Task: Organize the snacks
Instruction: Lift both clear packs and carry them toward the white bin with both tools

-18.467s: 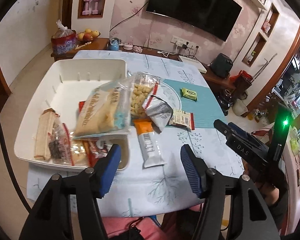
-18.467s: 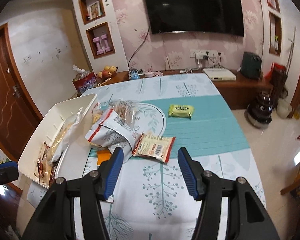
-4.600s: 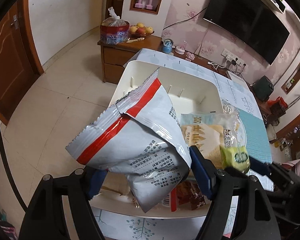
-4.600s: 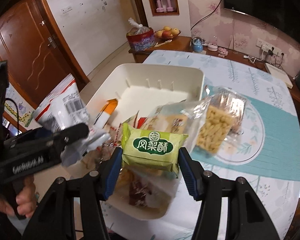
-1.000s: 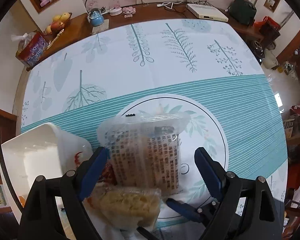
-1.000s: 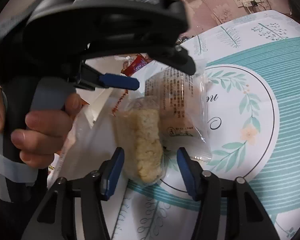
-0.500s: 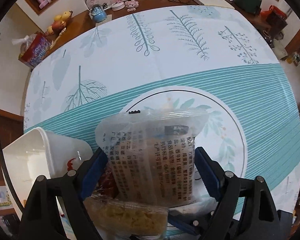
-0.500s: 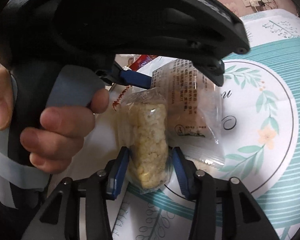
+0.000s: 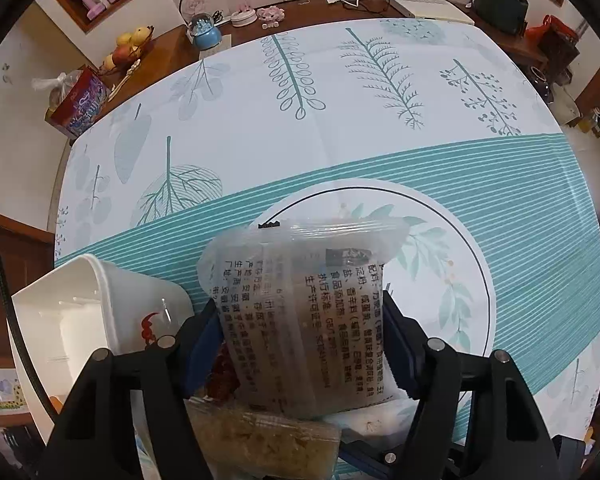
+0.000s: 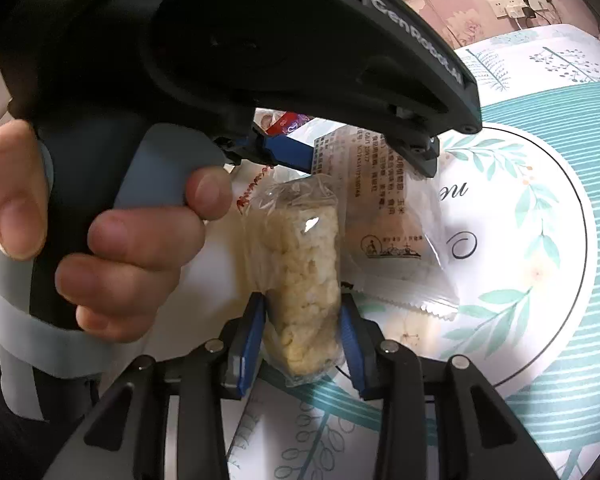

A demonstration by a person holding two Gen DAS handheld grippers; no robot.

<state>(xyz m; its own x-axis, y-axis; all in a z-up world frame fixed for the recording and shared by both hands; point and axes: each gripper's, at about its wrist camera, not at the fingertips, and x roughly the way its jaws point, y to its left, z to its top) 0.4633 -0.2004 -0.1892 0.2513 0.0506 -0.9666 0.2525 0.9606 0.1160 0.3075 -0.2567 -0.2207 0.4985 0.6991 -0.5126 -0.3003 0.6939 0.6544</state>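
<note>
A clear snack bag (image 9: 300,320) printed with dark text stands between my left gripper's (image 9: 300,308) blue pads, over the round print on the tablecloth. The jaws are closing and both pads touch the bag's sides. In the right wrist view the same left gripper (image 10: 356,156) comes down on that clear bag (image 10: 380,216) from above. My right gripper (image 10: 301,300) is closing on a pack of pale puffed rice cracker (image 10: 304,264), with its pads pressed on both sides. That cracker pack (image 9: 268,440) lies just below the clear bag. A white bin (image 9: 60,320) sits at the lower left.
A red wrapper (image 9: 220,368) lies by the bin's near corner. A person's hand (image 10: 120,260) holds the left gripper's handle and fills the left of the right wrist view. Beyond the table's far edge, a sideboard carries a fruit bowl (image 9: 128,46) and a red bag (image 9: 80,100).
Both pairs of jaws have narrowed: the left pads came in against the clear bag, and the right pads came in on the cracker pack. Neither hand has shifted much.
</note>
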